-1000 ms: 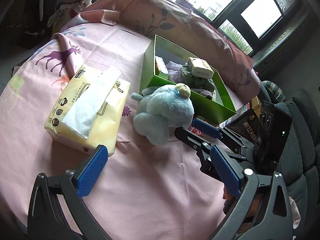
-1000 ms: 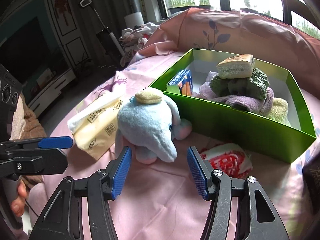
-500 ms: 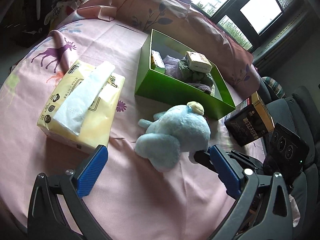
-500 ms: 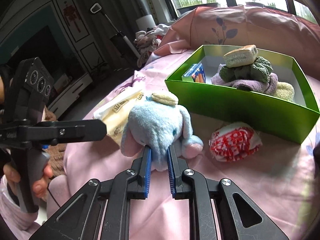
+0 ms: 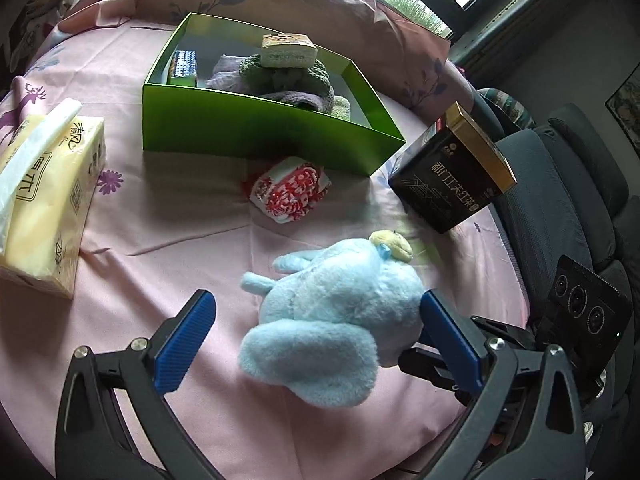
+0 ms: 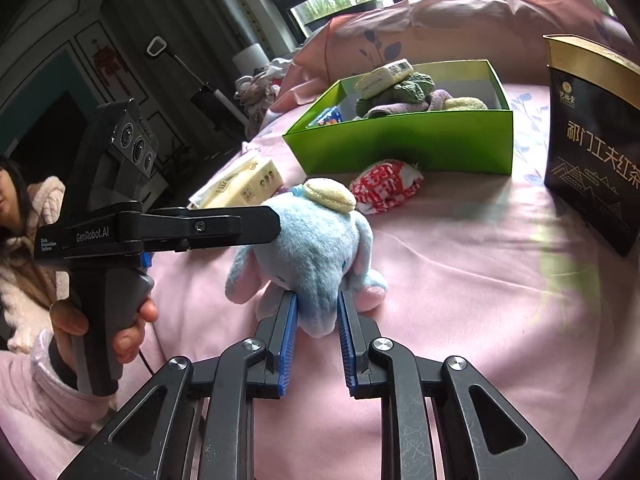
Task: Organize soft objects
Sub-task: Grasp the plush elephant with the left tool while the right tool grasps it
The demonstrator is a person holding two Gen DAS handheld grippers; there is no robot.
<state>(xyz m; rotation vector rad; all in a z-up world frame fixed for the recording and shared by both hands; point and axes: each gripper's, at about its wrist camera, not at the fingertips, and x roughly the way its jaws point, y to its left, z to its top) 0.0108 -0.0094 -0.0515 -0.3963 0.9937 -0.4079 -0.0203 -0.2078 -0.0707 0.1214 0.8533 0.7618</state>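
The right tool, jaws opening, pinches the blue plush elephant on the bench. The left tool, spread wide, straddles it, with open cloth toward the green box beyond.

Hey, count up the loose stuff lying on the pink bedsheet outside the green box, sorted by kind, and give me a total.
Plush toys: 1, the blue elephant plush
Tissue packs: 2, the yellow tissue pack and the red-and-white tissue pack
Tea boxes: 1, the black tea box
Total: 4
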